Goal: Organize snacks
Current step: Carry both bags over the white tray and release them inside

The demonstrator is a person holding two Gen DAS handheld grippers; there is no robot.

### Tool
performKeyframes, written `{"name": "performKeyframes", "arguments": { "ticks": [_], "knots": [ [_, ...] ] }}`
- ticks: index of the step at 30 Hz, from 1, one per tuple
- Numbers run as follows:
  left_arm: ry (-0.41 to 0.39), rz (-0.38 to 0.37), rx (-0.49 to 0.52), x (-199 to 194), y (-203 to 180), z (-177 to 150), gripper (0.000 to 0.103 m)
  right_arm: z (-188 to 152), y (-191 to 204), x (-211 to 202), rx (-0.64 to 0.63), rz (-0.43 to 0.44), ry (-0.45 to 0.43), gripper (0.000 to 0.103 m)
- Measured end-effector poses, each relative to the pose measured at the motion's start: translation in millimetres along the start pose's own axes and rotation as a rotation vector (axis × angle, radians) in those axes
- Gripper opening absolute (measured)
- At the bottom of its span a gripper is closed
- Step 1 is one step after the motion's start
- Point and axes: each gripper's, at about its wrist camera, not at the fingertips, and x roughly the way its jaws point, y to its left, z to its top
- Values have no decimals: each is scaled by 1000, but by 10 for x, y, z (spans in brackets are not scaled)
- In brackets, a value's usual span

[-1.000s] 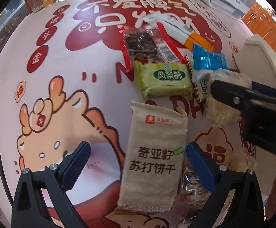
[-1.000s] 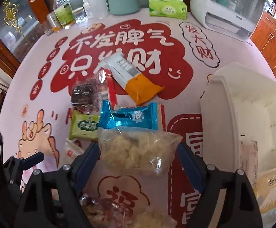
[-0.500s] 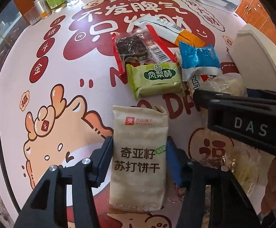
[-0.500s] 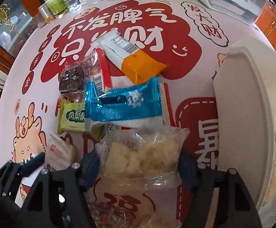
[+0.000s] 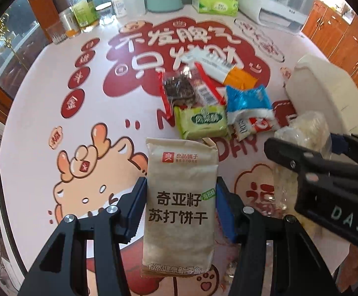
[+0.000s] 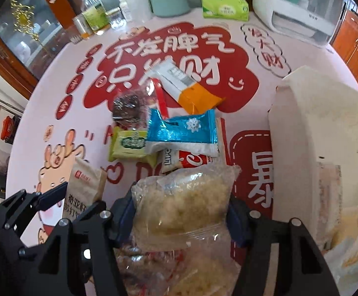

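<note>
Both packets have come up off the worktop (image 5: 38, 128) since a second ago. Clenched on the beige cracker pack (image 5: 180, 202), the left tool (image 5: 179, 204) holds it upright. Beside it, the right tool (image 6: 180, 219) grips the clear bag of pale snacks (image 6: 181, 204), seemingly lifted. Beyond the cracker pack lie the green packet (image 5: 201, 120) and blue packet (image 5: 248, 100); the white bin (image 6: 322, 133) stands right of them.

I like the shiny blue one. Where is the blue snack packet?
The blue packet lies mid-table in the right wrist view, just beyond the clear bag, with the green packet at its left and the orange-ended packet behind it.
</note>
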Motion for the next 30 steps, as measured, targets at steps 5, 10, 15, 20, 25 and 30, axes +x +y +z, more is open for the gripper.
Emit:
{"name": "performKeyframes", "arguments": {
  "ticks": [5, 10, 15, 20, 25, 30],
  "knots": [
    [-58, 0, 14, -310, -43, 1, 52, -83, -19, -310, -1, 21, -53, 63],
    [-100, 6, 34, -588, -75, -55, 52, -222, -15, -646, -15, 53, -105, 63],
    [-142, 11, 58, -841, -207, -49, 52, -439, -44, -989, -30, 87, -154, 63],
    [-189, 1, 101, -1086, -517, 61, 52, -594, -208, -1291, -25, 93, -207, 63],
    [-245, -20, 157, -1302, -940, 195, 52, -703, -511, -1532, 15, 77, -260, 63],
    [-286, -47, 213, -1439, -1450, 356, 52, -801, -946, -1670, 82, 54, -294, 63]
  ]
}}
